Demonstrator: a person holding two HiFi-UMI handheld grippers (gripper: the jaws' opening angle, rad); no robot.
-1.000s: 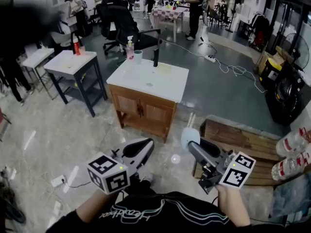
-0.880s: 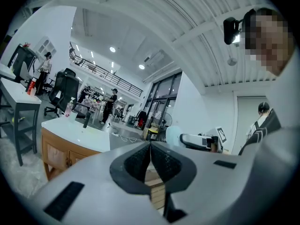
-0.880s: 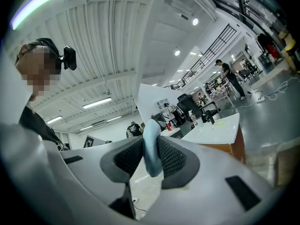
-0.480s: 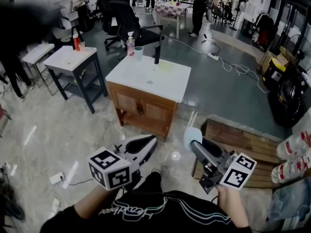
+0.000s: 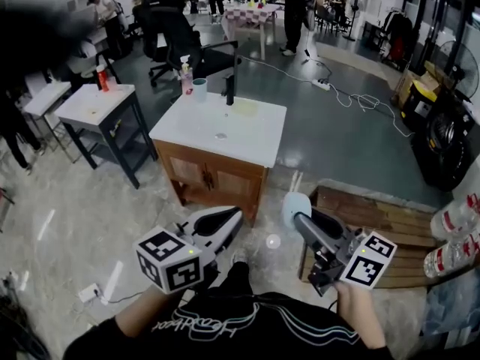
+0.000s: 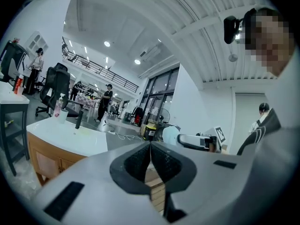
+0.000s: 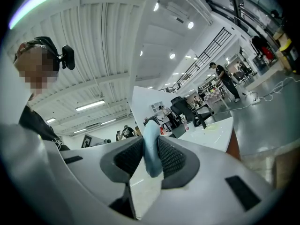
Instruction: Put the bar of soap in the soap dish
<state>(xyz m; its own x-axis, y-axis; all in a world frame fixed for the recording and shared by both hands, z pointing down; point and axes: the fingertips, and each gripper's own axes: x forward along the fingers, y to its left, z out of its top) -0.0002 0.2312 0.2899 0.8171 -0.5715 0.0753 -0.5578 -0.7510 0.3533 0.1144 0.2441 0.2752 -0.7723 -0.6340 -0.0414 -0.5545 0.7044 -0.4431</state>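
Observation:
My right gripper [image 5: 298,214] is shut on a pale blue bar of soap [image 5: 295,205], which stands on edge between the pads [image 7: 171,159] in the right gripper view. My left gripper [image 5: 234,217] is level beside it, shut with nothing in it [image 6: 150,156]. Both point toward a wooden cabinet with a white sink top [image 5: 202,126], still some way ahead. On that top a pale yellow flat thing [image 5: 245,109], perhaps the soap dish, lies to the right of a black tap [image 5: 229,91]. The soap [image 6: 170,136] also shows in the left gripper view.
A pump bottle [image 5: 185,76] and a cup [image 5: 199,88] stand at the top's far left corner. A small white table [image 5: 90,103] is at the left, a black office chair [image 5: 176,32] behind. A wooden pallet [image 5: 375,223] and water bottles [image 5: 450,238] lie right.
Both grippers have come forward together, and the cabinet now looks nearer and further left in the head view. The soap stays held in the right gripper.

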